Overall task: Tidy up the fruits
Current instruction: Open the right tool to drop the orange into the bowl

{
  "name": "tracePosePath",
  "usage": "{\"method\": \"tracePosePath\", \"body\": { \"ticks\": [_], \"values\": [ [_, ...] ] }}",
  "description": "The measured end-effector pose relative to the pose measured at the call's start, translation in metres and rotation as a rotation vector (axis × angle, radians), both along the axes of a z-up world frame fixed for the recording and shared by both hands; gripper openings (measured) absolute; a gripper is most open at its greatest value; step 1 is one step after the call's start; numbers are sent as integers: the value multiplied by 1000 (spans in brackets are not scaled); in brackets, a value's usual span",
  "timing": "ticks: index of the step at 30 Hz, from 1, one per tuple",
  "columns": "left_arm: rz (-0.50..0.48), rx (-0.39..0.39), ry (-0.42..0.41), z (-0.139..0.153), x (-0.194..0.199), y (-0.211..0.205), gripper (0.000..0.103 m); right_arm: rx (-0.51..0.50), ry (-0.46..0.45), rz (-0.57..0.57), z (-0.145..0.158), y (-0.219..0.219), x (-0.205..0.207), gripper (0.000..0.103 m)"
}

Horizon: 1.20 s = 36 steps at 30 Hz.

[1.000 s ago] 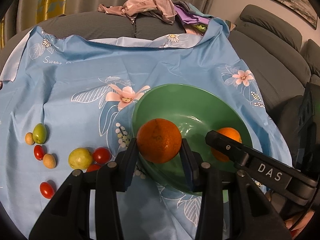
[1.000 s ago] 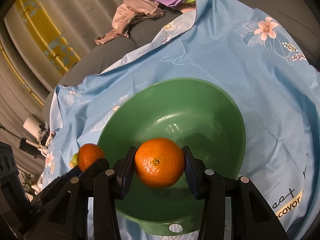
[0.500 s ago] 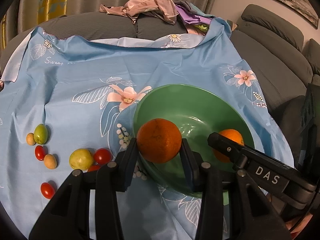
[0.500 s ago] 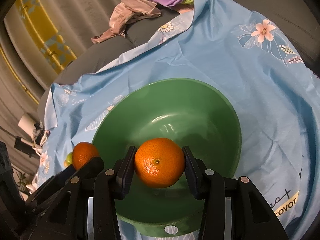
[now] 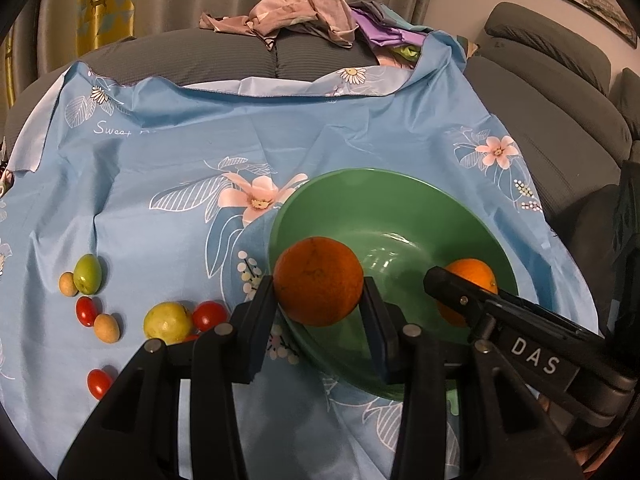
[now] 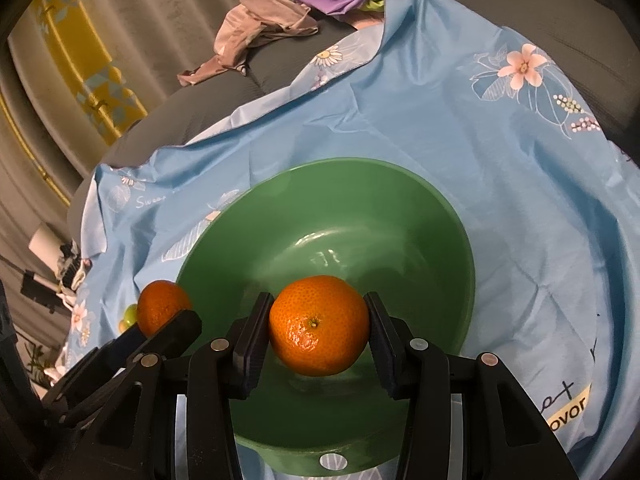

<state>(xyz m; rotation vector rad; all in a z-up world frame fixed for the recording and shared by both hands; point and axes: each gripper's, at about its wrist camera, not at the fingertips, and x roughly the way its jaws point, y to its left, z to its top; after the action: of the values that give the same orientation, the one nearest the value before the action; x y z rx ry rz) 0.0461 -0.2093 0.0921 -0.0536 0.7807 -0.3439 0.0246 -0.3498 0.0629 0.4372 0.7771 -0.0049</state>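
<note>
each gripper's jaws grasp a mandarin: left gripper (image 5: 319, 286), right gripper (image 6: 319, 334), both over the green bowl (image 6: 432, 216).

Two hand-held grippers tilt downward side by side: the left gripper (image 5: 319, 288) clamps its black fingers (image 5: 260, 300) on an orange (image 5: 318, 282), while the right gripper (image 6: 319, 326), just to its right, pinches a second orange (image 6: 319, 326).
</note>
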Motion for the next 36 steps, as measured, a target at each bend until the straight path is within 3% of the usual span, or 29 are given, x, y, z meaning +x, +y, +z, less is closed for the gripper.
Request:
{"method": "tracePosePath", "body": {
  "ticks": [9, 14, 27, 32, 36],
  "values": [
    [3, 3, 1, -1, 0, -1, 43, -9, 3, -2, -1, -2, 0, 48],
    [14, -8, 26, -1, 1, 4, 53, -8, 7, -15, -2, -4, 1, 48],
    [51, -39, 4, 16, -4, 21, 65, -16, -22, 1, 7, 2, -2, 59],
    [62, -23, -28, 31, -15, 37, 70, -15, -56, 18, 12, 6, -5, 61],
    [134, -9, -45, 39, -27, 67, 72, -31, -102, 54, 21, 18, -8, 61]
  ]
}}
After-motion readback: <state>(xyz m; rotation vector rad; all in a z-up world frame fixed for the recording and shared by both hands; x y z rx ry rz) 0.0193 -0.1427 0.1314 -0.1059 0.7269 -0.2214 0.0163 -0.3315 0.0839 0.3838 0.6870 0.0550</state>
